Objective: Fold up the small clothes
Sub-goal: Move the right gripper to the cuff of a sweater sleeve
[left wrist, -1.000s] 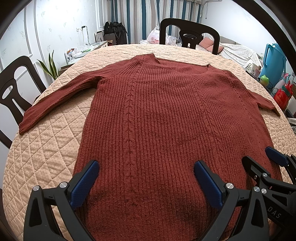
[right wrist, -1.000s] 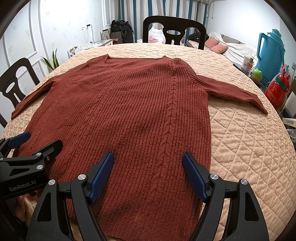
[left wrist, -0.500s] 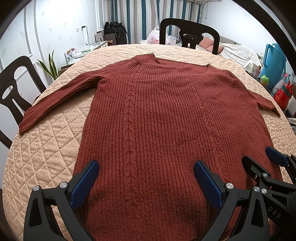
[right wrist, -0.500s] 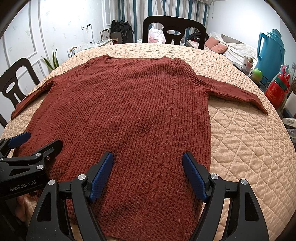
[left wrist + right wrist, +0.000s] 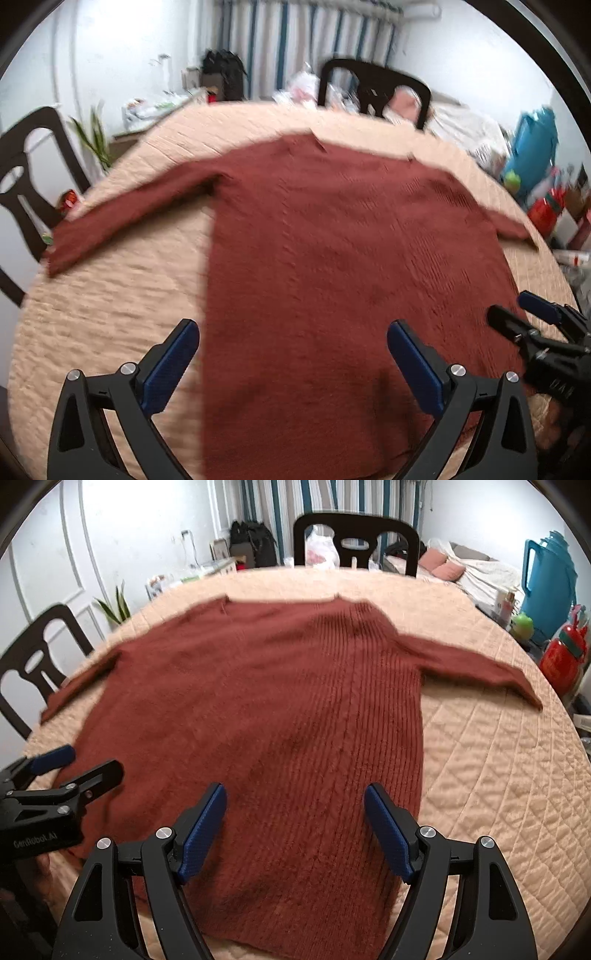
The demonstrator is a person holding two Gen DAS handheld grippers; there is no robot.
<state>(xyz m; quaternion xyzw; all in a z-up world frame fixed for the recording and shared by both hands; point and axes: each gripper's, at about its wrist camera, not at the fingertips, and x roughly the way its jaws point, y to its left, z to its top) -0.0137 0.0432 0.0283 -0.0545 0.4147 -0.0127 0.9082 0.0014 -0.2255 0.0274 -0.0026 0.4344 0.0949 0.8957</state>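
Note:
A rust-red ribbed sweater [image 5: 351, 258] lies flat, front up, on the round table, sleeves spread; its left sleeve [image 5: 122, 225] and right sleeve [image 5: 476, 664] point outward. My left gripper [image 5: 291, 332] hovers open over the hem's left part, its left finger beyond the sweater's side edge. Over the hem's right part my right gripper [image 5: 295, 794] is open too, holding nothing. Each gripper shows in the other's view: the right gripper [image 5: 524, 314] and the left gripper [image 5: 74, 764]. Both views are motion-blurred.
A peach quilted cloth [image 5: 498, 775] covers the table. Dark chairs stand at the far side [image 5: 354, 535] and the left [image 5: 26, 177]. A teal jug [image 5: 546, 579], a red bottle [image 5: 561, 657] and clutter sit off the right edge; a plant [image 5: 92, 140] is at the left.
Both grippers have lifted and pulled back a little, blurring the views. The left one shifted left, so the sweater's side edge now falls between its fingers. The sweater has not moved.

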